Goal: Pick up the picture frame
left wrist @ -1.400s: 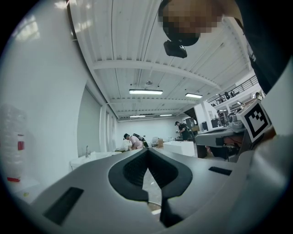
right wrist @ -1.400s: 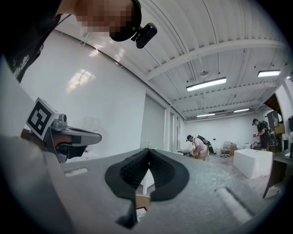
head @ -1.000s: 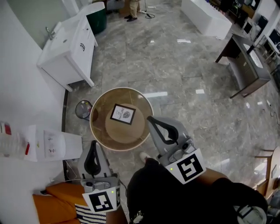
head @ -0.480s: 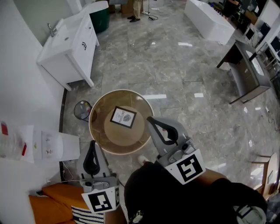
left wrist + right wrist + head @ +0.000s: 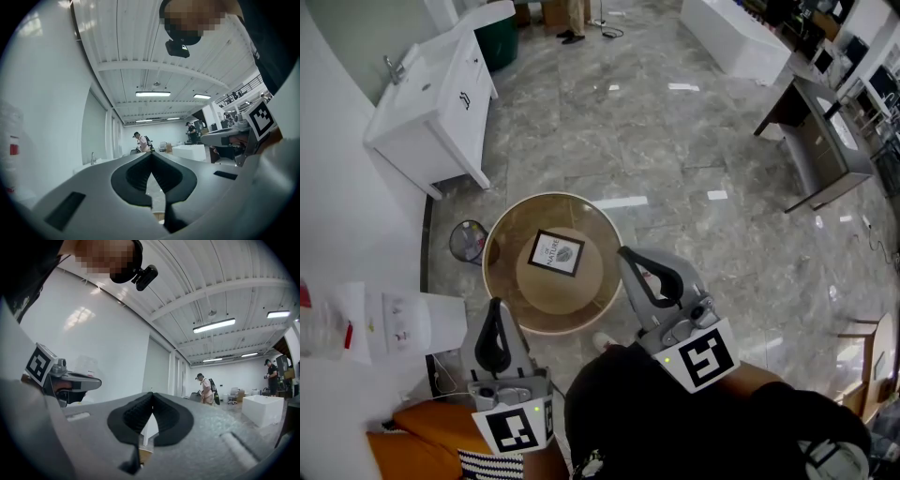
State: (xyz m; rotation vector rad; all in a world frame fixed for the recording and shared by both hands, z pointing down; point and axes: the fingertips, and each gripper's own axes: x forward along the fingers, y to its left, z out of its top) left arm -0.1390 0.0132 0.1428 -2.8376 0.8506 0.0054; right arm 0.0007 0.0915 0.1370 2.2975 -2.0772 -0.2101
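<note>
- Approach step, by my reading: nothing is held, and the small black-edged picture frame with a white print sits near the middle of the round glass-topped counter with a tan wooden base, touched by neither tool.
- Left hand-held gripper: its jaws are pressed together with nothing between them, and the tip sits at the near-left rim of the counter, well short of the frame.
- Right hand-held gripper: jaws likewise together and empty, with the tip at the counter's right rim, to the right of the frame and nearer to it than the left one.
- Frame pose: it appears to lie flat, turned a little askew (from straight above I cannot rule out that it leans on a stand).
- Next move, as I judge it: one tool, probably the right, must spread its jaws, reach in over the glass towards the frame, and close on one edge.
- Difficulty: a flat frame on glass offers little to pinch, so an edge may need tipping up first, perhaps with the left tool steadying the far side.
</note>
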